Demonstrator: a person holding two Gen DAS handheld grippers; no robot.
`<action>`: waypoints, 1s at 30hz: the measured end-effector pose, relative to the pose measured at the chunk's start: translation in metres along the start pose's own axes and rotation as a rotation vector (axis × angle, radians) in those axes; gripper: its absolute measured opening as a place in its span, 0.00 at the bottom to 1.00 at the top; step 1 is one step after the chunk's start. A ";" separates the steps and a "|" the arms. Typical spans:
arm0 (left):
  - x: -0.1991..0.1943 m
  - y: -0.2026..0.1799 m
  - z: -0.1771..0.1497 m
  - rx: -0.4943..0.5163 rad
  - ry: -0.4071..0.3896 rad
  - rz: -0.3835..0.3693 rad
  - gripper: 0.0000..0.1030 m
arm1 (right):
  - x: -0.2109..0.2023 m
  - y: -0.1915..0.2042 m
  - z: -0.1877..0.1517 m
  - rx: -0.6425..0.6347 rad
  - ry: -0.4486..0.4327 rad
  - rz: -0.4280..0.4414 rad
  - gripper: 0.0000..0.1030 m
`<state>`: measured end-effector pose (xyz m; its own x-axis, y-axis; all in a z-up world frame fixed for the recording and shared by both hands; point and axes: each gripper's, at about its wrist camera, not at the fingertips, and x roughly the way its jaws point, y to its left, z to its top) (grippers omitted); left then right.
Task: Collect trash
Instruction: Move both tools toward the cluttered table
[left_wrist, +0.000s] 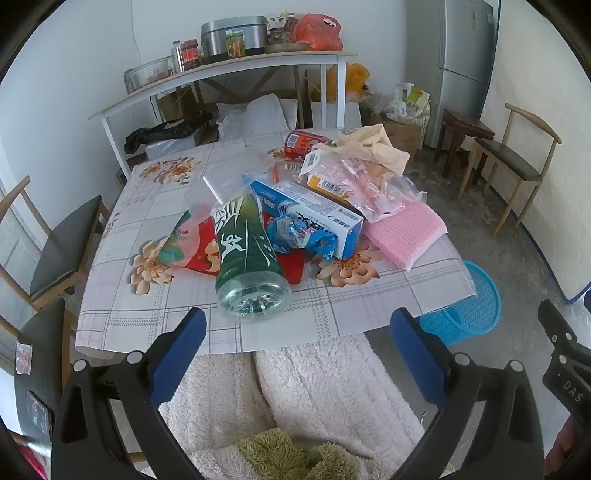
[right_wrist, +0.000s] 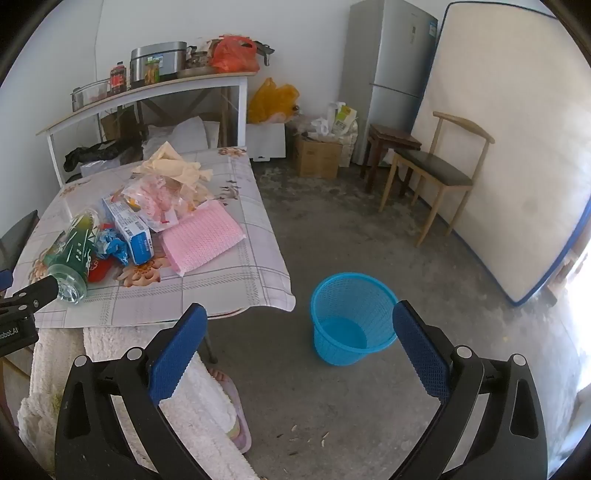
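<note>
- The room has a grey concrete floor (right_wrist: 332, 229) and a fridge (right_wrist: 388, 74).
- The table (left_wrist: 147, 306) carries the trash pile (left_wrist: 295, 206).
- A blue basket (right_wrist: 351, 317) stands on the floor beside it.
- Left claw (left_wrist: 295, 343) and right claw (right_wrist: 297, 339) are both spread wide, holding nothing.

The worktop (left_wrist: 155, 295) wears a floral checked cloth. On it lie a green bottle (left_wrist: 247, 258), blue box (left_wrist: 306, 218), pink cloth (left_wrist: 402, 232), red can (left_wrist: 306, 142) and wrappers (left_wrist: 354, 181). A blue basket (right_wrist: 351, 317) stands on the floor (right_wrist: 369, 229).
</note>
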<state>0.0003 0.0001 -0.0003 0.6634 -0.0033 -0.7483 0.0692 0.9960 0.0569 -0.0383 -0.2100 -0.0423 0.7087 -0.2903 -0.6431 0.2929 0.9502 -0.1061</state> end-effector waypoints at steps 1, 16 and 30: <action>0.000 0.000 0.000 0.000 0.001 0.001 0.95 | 0.000 -0.002 0.001 0.001 0.001 0.000 0.93; 0.000 0.000 0.000 0.003 0.006 0.002 0.95 | 0.000 0.002 0.001 0.002 0.003 0.000 0.93; 0.005 0.013 -0.002 -0.022 0.006 0.001 0.95 | 0.004 0.003 0.002 0.001 0.006 0.014 0.93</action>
<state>0.0034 0.0133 -0.0049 0.6593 -0.0019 -0.7519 0.0520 0.9977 0.0430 -0.0332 -0.2081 -0.0431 0.7085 -0.2765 -0.6493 0.2839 0.9540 -0.0965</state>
